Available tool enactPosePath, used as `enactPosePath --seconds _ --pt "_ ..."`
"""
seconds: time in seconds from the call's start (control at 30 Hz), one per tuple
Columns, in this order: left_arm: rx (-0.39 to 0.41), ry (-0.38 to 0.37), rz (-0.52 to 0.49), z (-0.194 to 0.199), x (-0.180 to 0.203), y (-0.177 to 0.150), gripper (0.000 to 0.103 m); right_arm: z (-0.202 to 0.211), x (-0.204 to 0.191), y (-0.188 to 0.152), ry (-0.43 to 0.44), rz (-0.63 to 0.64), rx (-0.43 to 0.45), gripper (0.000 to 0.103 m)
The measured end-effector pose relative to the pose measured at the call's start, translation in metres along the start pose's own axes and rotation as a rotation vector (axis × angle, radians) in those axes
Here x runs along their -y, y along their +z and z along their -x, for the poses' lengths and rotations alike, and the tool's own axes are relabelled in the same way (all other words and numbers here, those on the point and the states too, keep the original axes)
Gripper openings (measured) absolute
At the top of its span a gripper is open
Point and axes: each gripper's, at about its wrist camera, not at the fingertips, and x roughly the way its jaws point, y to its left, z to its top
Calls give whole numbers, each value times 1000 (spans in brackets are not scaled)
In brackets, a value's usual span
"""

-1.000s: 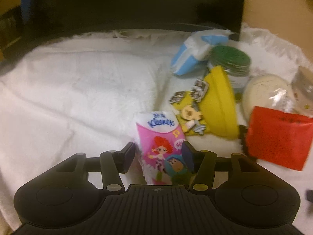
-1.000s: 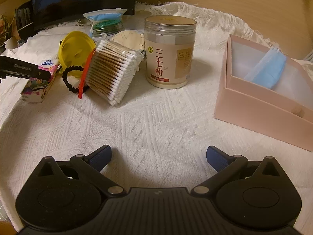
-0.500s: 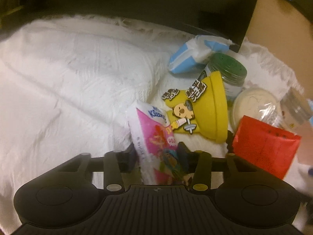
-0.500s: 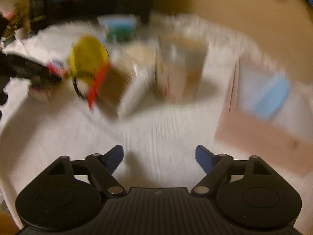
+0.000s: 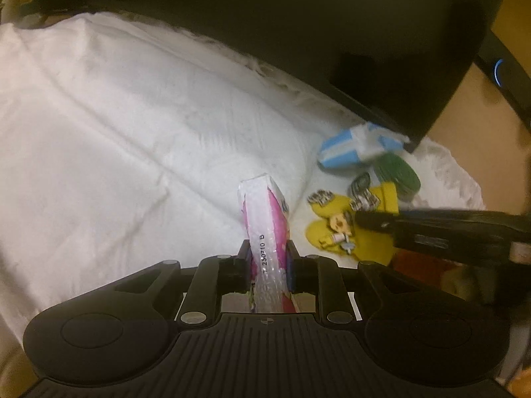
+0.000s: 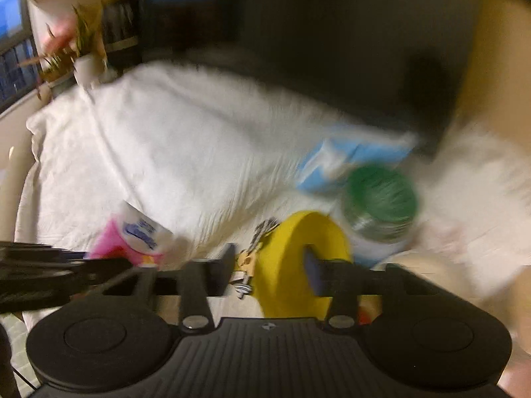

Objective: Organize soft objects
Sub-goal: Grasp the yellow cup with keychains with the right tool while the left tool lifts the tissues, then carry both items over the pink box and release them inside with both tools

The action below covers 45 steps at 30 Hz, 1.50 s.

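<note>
My right view is smeared by motion; the green-lidded jar [image 6: 380,195] is a blur, and the tissue pack [image 5: 267,229] hides its lower end behind my left gripper [image 5: 267,262].

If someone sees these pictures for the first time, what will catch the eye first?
Probably the pink tissue pack, standing on edge, squeezed in the left gripper over the white cloth. Next, the bright yellow object between the fingers of the right gripper, with a green-lidded jar just behind it.

A home room is suggested by a worktop draped in a white fringed cloth [image 5: 132,126], a potted plant [image 6: 79,49], and a dark monitor [image 5: 332,33].
</note>
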Motion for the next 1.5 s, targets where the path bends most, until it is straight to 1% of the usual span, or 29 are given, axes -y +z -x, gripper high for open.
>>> enactPosePath --seconds 0.03,0.1,0.17,0.3,0.4,0.47,0.53,0.63,0.83,0.93,1.07,1.1,1.3,1.5 --pt "6 -6 -4 0 0 4 22 1 2 5 25 -24 -5 7" --pt "28 -19 -24 3 2 15 22 19 8 15 66 -39 33 7" --pt "63 -33 -45 7 9 33 22 44 13 24 93 -47 87 7" --pt "146 -63 -109 15 38 79 21 103 28 42 71 -18 201 7" --pt "196 -109 -172 16 75 108 21 148 45 50 37 -15 292 7" --pt "214 -161 -212 15 106 124 22 177 62 51 -6 -23 350 7" --pt "216 -216 -242 10 136 134 22 201 80 48 -59 -43 396 7" --pt "202 -283 -295 0 181 139 22 233 111 33 -140 -85 446 7" --pt "136 -443 -360 -16 261 123 22 287 174 -3 -284 -178 499 7" --pt "87 -527 -399 -27 299 107 22 308 198 -22 -351 -225 522 7" --pt "12 -615 -433 -43 339 80 22 325 230 -43 -417 -288 515 7" --pt "-1 -628 -441 -47 347 75 22 334 239 -50 -425 -300 516 7" --pt "-97 -685 -440 -74 389 42 22 334 264 -63 -441 -350 489 7" --pt "-184 -691 -394 -100 400 18 23 329 282 -76 -437 -403 461 7"
